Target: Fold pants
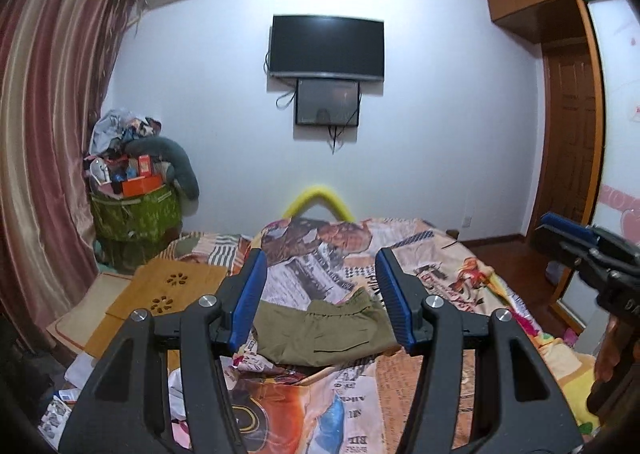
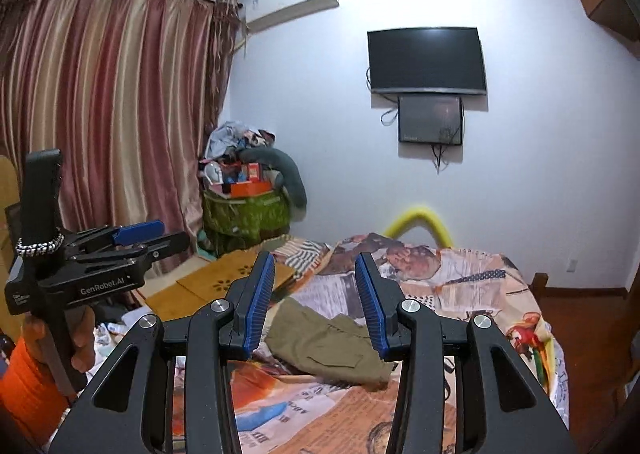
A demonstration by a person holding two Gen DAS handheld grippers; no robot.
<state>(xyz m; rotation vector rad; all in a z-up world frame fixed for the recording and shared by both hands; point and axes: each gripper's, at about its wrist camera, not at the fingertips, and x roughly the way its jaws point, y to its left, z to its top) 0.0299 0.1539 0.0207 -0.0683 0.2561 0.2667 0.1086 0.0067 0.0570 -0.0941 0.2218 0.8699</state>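
Note:
Olive-green pants (image 1: 324,330) lie folded into a compact bundle on the patterned bedspread (image 1: 440,278), waistband at the far side. They also show in the right wrist view (image 2: 332,346). My left gripper (image 1: 320,294) is open and empty, held above and in front of the pants. My right gripper (image 2: 316,298) is open and empty, also raised above the pants. The right gripper shows at the right edge of the left wrist view (image 1: 560,230). The left gripper shows at the left of the right wrist view (image 2: 140,234).
A wooden lap table (image 1: 168,290) lies at the bed's left side. A green basket piled with clutter (image 1: 136,213) stands by the striped curtain (image 1: 48,133). A TV (image 1: 328,49) hangs on the far wall. A yellow foam arch (image 1: 320,201) rises behind the bed. A wardrobe (image 1: 568,125) stands right.

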